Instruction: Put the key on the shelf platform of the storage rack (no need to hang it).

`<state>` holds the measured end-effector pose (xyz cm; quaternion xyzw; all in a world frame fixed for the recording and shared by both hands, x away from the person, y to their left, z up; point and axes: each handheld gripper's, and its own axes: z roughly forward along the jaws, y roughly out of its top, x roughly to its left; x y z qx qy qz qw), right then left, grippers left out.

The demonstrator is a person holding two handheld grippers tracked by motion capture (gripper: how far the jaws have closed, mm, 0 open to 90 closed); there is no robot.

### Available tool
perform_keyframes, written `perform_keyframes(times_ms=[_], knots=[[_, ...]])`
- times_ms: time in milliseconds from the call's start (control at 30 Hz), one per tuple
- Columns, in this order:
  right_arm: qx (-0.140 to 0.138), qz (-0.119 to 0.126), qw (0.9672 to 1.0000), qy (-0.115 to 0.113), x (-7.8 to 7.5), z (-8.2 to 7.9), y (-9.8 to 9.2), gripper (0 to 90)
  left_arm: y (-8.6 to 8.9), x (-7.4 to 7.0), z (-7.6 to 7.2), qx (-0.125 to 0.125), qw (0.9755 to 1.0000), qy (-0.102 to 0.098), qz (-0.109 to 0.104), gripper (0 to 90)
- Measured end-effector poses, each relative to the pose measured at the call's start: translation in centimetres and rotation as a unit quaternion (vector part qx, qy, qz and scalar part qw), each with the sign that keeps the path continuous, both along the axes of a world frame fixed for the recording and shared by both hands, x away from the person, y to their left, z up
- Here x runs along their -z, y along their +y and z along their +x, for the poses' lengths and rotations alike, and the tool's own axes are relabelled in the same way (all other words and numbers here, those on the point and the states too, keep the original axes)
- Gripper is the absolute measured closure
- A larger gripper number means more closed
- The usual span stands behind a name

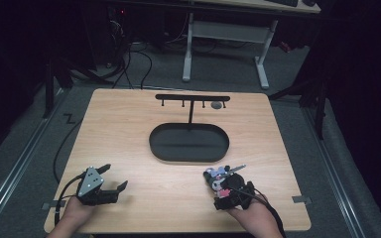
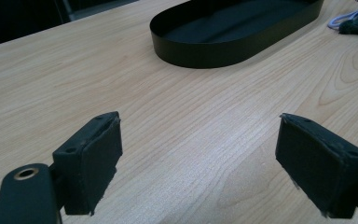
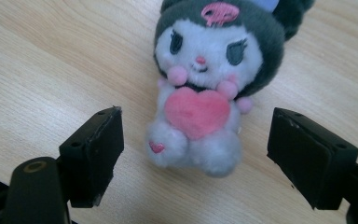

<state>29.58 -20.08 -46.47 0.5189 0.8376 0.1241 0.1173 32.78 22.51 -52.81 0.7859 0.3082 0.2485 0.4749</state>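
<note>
From the high view: a wooden table [image 1: 144,124] with a black oval tray [image 1: 189,143] sitting just past its middle. The tray's floor looks bare and dark, nothing lying in it. Behind the tray stands a thin black rack [image 1: 192,98], a post with a crossbar and small hooks; a small grey thing hangs near the bar's right end, too small to make out. Down at the near left, the left gripper [image 1: 113,179] rests low over the wood in a hand [image 1: 74,213], jaws spread, nothing between them. Near right, the right gripper [image 1: 220,179] sits in the other hand [image 1: 250,215], and a small plush [image 1: 215,176] lies on the table at its tip, just short of the tray's near right rim.

Over to the left gripper view: both black jaws wide apart, released, bare wood between them. The tray [image 2: 200,49] is ahead, well apart from the jaws, its inside empty as far as can be seen.

Now the right gripper view: jaws released and wide, and the plush [image 3: 205,88] lies on the wood between and just beyond them, face up, dark hood, white face, pink heart on its chest. Neither pad touches it
</note>
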Motion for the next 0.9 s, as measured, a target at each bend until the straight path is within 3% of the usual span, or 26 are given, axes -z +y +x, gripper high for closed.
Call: perform_keyframes(times_ms=[233,500,633,733,800,900], knots=[[0.004,0.008,0.9999,0.007,1.6,-0.3,-0.2,15.8,0.0,0.0,0.0,0.0,1.0,0.0,0.001,15.4],[0.015,0.013,0.9998,-0.001,1.8,-0.4,-0.5,24.7,0.0,0.0,0.0,0.0,1.0,0.0,0.001,15.5],[0.008,0.013,0.9999,0.003,2.2,-0.5,-0.4,31.5,0.0,0.0,0.0,0.0,1.0,0.0,0.001,15.5],[0.01,0.012,0.9999,0.002,2.2,-0.4,-0.4,43.0,0.0,0.0,0.0,0.0,1.0,0.0,0.001,15.5],[0.015,0.015,0.9997,0.008,1.9,-0.4,-0.5,46.2,0.0,0.0,0.0,0.001,1.0,0.0,0.001,15.5],[0.014,0.015,0.9998,-0.006,1.2,-0.4,-0.6,47.6,0.0,0.0,0.0,0.0,1.0,0.0,0.0,15.5]])
